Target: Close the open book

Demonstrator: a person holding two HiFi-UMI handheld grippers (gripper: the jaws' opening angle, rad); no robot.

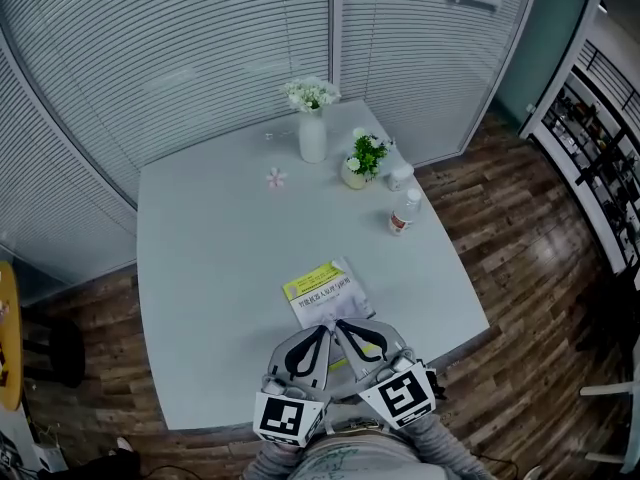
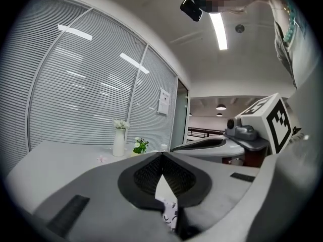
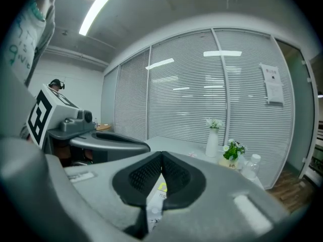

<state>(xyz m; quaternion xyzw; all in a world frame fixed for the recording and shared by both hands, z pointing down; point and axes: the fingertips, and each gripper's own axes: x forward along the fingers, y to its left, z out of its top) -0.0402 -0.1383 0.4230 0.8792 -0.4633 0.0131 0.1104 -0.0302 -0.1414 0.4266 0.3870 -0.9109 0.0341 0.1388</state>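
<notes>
Claws both clenched empty: left gripper (image 1: 324,328), right gripper (image 1: 341,324) over book (image 1: 322,290) near edge; cover looks shut, nothing needs gripping.

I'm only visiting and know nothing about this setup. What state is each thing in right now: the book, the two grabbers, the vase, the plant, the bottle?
Book: closed, lying flat on the table.
Left gripper: jaws shut, nothing held.
Right gripper: jaws shut, nothing held.
Vase: upright, with flowers in it.
Potted plant: upright.
Bottle: upright, cap on.
</notes>
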